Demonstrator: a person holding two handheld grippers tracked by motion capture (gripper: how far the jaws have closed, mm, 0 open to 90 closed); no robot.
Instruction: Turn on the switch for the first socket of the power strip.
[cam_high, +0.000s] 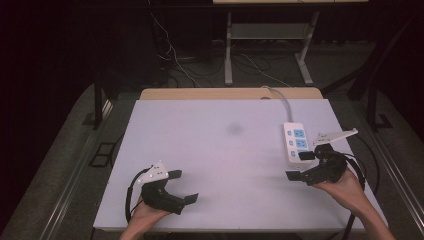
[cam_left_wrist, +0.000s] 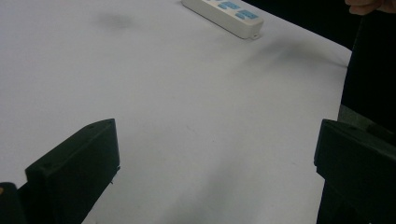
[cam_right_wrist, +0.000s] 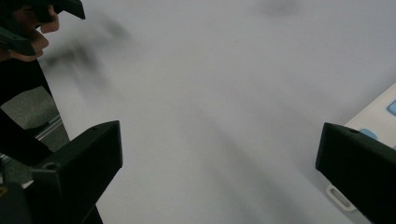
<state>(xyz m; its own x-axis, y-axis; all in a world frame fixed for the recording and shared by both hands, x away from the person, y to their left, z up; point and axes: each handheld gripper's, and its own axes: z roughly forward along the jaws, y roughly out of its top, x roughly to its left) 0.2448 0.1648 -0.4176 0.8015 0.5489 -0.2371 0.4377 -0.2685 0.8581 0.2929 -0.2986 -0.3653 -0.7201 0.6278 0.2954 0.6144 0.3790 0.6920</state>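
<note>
On the right side of the white table (cam_high: 215, 145), a white power strip (cam_high: 296, 143) with blue sockets lies flat, its cord running off the far edge. The right gripper (cam_high: 300, 165) hovers just beside the strip's near end, jaws spread wide, one jaw seemingly already over that end, as if lining up to take hold of it; the blur in the right gripper view makes contact hard to judge. The left gripper (cam_high: 187, 186) sits low near the front edge, well apart from the strip, jaws also apart and holding nothing, probably waiting its turn.
</note>
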